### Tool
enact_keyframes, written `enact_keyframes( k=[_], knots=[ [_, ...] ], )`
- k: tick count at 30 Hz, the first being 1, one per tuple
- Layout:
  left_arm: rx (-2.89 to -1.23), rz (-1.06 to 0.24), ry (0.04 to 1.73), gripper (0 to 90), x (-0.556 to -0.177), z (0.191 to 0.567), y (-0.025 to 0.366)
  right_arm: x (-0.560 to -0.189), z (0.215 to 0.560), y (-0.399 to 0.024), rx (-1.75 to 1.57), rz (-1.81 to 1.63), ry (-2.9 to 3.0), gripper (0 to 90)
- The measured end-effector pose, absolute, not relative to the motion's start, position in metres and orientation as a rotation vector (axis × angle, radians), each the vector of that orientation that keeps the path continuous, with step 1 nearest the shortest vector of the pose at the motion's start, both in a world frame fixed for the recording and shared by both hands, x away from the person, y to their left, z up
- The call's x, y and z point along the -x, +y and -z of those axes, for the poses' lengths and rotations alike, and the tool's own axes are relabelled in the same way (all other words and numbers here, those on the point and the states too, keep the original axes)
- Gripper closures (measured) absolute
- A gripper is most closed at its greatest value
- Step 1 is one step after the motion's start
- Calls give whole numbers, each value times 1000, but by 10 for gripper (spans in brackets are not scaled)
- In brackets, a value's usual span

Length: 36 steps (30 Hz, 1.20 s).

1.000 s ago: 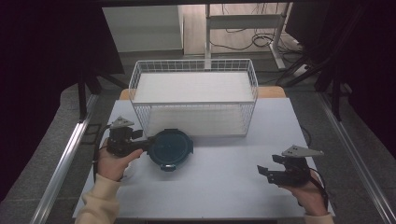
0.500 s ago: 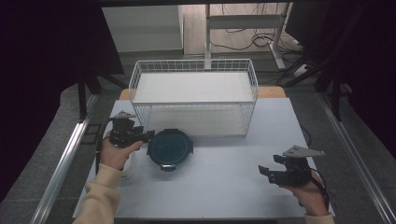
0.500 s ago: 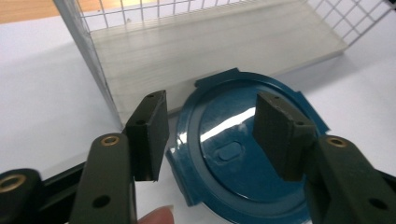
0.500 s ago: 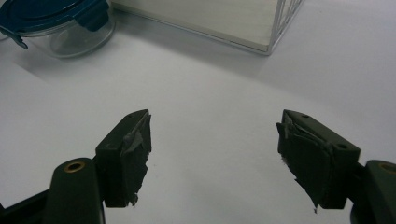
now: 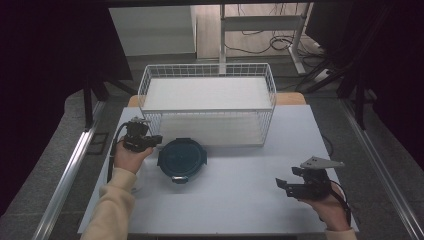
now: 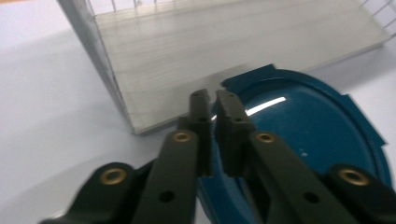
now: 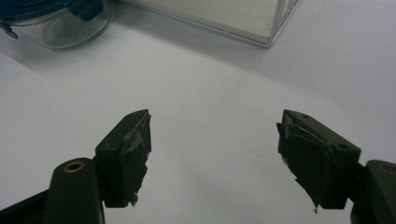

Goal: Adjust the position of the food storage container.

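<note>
High view, from the left: left hand-held gripper [image 5: 156, 140] sits at the left rim of the blue-lidded round container [image 5: 182, 159], its jaws just closed to a narrow slit, nothing visibly between them; container rests on the white worktop [image 5: 240, 200] just in front of the wire basket [image 5: 207, 107]; right hand-held gripper [image 5: 282, 185] hovers well apart near the right front, jaws wide and empty.

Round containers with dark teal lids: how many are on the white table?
1. The round clear container with the dark teal lid sits left of centre, in front of the white wire basket, beside the left gripper.
</note>
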<state>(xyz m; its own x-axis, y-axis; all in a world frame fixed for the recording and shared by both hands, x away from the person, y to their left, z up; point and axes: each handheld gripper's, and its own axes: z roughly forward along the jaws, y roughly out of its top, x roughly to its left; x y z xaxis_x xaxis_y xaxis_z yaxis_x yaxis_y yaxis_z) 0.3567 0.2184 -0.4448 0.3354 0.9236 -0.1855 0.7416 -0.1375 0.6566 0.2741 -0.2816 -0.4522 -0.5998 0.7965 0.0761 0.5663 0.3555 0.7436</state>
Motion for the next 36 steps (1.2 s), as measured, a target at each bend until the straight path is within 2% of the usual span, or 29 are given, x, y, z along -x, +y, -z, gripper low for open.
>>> enact_keyframes(
  k=[15, 25, 36],
  knots=[
    [-1963, -327, 1479, 900, -379, 467, 212, -275, 457, -279, -1211, -1052, 2346, 257],
    [-1972, -270, 1494, 900, -383, 473, 211, -274, 457, -280, -1211, -1050, 2339, 257],
    [-2021, -265, 1486, 900, -385, 482, 209, -275, 458, -280, -1212, -1046, 2334, 257]
  ],
)
